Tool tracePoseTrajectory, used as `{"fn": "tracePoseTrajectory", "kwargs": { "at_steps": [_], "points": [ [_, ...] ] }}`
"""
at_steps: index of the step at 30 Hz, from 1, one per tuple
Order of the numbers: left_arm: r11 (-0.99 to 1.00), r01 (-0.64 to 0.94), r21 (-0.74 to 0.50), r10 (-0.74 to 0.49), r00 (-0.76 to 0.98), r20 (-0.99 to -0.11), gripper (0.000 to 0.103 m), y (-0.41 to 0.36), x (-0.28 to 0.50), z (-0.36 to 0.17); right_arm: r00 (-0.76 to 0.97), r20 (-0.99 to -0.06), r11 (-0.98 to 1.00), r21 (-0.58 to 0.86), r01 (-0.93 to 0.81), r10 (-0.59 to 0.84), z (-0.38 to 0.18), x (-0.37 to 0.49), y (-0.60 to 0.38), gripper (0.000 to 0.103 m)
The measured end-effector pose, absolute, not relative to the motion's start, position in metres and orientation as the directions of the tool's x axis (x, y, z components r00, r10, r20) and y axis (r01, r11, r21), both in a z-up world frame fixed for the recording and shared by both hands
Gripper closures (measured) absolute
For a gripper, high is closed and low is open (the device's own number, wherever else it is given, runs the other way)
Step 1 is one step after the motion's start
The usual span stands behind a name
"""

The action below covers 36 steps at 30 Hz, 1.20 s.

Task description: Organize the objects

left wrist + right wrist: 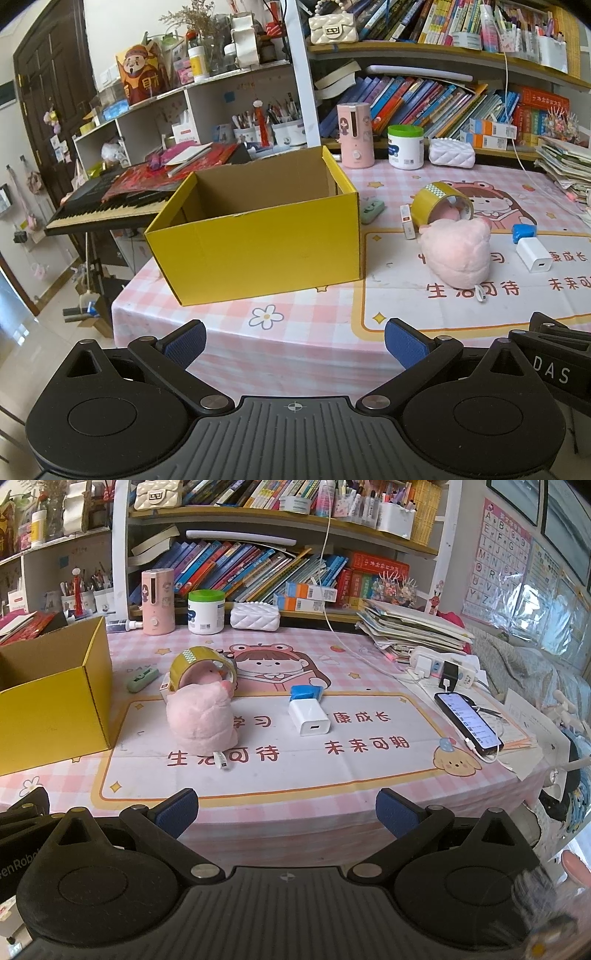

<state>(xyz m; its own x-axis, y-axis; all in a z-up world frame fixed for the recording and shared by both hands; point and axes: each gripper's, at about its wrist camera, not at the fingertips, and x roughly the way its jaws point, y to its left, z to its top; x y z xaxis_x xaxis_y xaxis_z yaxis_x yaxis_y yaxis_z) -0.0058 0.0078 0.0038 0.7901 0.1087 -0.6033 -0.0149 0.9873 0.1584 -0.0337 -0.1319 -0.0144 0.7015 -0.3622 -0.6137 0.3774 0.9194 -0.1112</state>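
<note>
Both grippers hover at the table's near edge, nothing picked up yet.

Left gripper (295,341) and right gripper (287,810) have jaws spread wide and empty. The yellow box (258,243) stands open at centre-left; the pink plush toy (201,716), tape roll (201,662) and white charger (309,718) lie loose mid-frame. Sorting looks unstarted; next, I judge, reach forward and close on one item.

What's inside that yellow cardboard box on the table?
The yellow box looks empty as far as the left view shows: only bare brown inner walls are visible. Its near wall hides the floor, so something low or flat could lie there unseen.
</note>
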Motion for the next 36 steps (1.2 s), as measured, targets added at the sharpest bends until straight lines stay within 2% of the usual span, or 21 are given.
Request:
{"fn": "tracePoseTrajectory", "kwargs": {
  "at_steps": [36],
  "points": [
    [0.987,-0.026,0.158,0.122,0.762,-0.636,0.0,0.001,0.006,-0.005,0.685,-0.644,0.928,-0.113,0.355,-0.34,-0.024,-0.02,-0.136,0.0]
  ]
}}
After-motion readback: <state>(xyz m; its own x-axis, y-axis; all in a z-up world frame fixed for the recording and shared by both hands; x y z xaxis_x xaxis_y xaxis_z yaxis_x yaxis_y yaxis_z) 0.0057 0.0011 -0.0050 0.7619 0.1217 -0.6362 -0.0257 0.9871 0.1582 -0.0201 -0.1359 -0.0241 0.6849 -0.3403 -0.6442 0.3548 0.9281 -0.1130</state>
